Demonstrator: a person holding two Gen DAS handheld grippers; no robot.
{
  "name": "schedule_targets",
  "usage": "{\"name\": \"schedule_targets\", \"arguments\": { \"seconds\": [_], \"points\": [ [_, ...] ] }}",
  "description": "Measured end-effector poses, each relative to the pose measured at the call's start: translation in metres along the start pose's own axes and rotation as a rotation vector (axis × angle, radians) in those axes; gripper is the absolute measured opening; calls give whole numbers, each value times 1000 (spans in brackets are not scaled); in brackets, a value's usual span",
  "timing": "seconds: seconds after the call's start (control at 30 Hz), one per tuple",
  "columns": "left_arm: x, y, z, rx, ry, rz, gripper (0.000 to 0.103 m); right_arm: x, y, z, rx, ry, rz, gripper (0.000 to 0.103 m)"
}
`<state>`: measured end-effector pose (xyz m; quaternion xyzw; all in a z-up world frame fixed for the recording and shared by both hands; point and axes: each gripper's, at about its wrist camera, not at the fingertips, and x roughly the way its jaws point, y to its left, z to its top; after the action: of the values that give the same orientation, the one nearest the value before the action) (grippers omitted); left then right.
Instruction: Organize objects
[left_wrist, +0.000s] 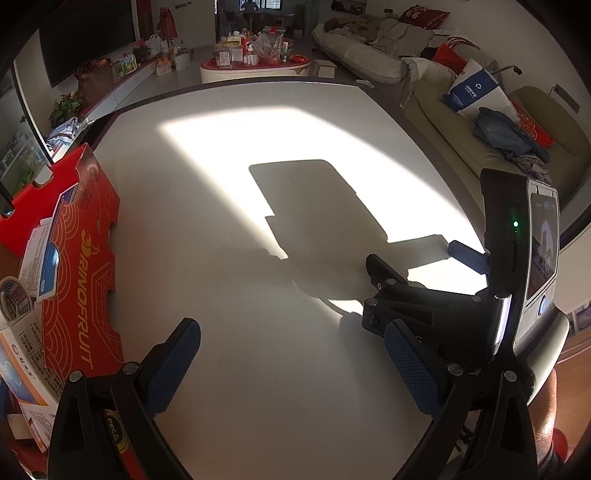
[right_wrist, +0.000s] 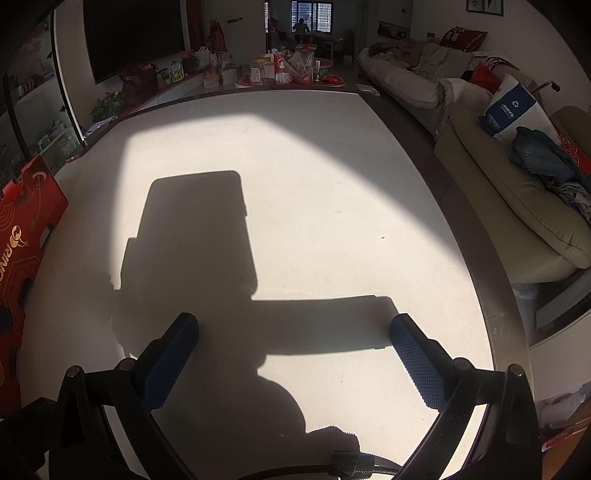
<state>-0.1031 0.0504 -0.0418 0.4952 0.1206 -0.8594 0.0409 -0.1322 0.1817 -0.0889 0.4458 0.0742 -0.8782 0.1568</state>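
A red carton (left_wrist: 83, 258) printed RINOFRUIT lies on the left side of the white table (left_wrist: 258, 147). A white and blue box (left_wrist: 46, 240) rests on top of it, and a tape roll (left_wrist: 13, 299) sits at its near end. My left gripper (left_wrist: 295, 343) hangs open over bare tabletop just right of the carton, nothing between its blue pads. My right gripper (left_wrist: 421, 258) is to its right, also open and empty. In the right wrist view the right gripper (right_wrist: 293, 332) stands wide over shadowed table (right_wrist: 332, 184), with the red carton (right_wrist: 22, 236) at the far left edge.
An orange and white box (left_wrist: 26, 373) lies against the carton's near side. Beyond the table's right edge runs a pale sofa (right_wrist: 517, 206) with clothes and a bag. A low coffee table (left_wrist: 255, 66) crowded with items stands past the far edge.
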Motion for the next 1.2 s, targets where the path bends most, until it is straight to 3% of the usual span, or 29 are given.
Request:
{"name": "schedule_targets", "arguments": {
  "seconds": [0.17, 0.33, 0.43, 0.57, 0.7, 0.8, 0.87, 1.0, 1.2],
  "points": [
    [-4, 11, 1, -42, 0, 29, 102, 0, 0, 0, 0, 0, 1, 103],
    [-17, 30, -2, -118, 5, -31, 102, 0, 0, 0, 0, 0, 1, 103],
    [-29, 38, -4, -153, 7, -144, 102, 0, 0, 0, 0, 0, 1, 103],
    [-47, 52, -7, -220, 14, -356, 102, 0, 0, 0, 0, 0, 1, 103],
    [-56, 65, -9, -325, 36, -637, 102, 0, 0, 0, 0, 0, 0, 103],
    [-62, 67, -11, -372, 37, -767, 102, 0, 0, 0, 0, 0, 1, 103],
    [-68, 65, -10, -370, 24, -809, 102, 0, 0, 0, 0, 0, 1, 103],
    [-79, 57, -8, -322, -5, -820, 103, 0, 0, 0, 0, 0, 0, 103],
    [-78, 43, -8, -260, 2, -720, 103, 0, 0, 0, 0, 0, 0, 103]
  ]
}}
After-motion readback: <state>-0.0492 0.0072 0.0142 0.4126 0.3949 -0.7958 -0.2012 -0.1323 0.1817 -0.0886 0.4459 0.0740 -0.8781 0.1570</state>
